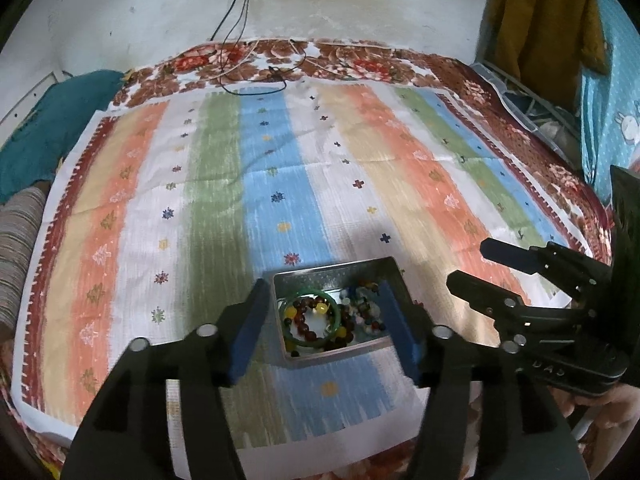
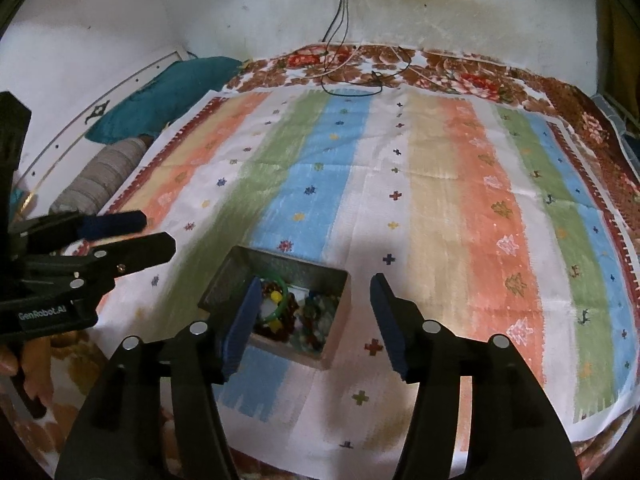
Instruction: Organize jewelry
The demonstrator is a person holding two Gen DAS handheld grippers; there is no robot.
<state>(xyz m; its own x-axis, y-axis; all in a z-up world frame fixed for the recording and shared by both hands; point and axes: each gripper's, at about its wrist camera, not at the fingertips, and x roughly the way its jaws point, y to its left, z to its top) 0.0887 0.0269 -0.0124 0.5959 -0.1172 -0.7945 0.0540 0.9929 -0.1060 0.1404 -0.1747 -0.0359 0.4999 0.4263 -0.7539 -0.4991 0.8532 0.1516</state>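
Note:
A grey metal box (image 1: 332,270) sits on the striped cloth near its front edge. It holds a green bangle (image 1: 310,318) and several bead bracelets (image 1: 360,308). My left gripper (image 1: 322,330) is open, its blue pads either side of the box and above it. My right gripper (image 1: 466,262) shows to the right of the box, open and empty. In the right wrist view the box (image 2: 340,300) lies under my open right gripper (image 2: 316,320), with the bangle (image 2: 280,300) by the left pad. The left gripper (image 2: 154,234) hovers at the left.
The striped cloth (image 1: 280,184) covers a floral bedspread (image 1: 360,64). Cables (image 1: 256,68) lie at the far edge below a wall socket. A teal pillow (image 1: 44,128) and a striped bolster (image 1: 18,236) lie at the left. A blue curtain (image 1: 616,120) hangs at the right.

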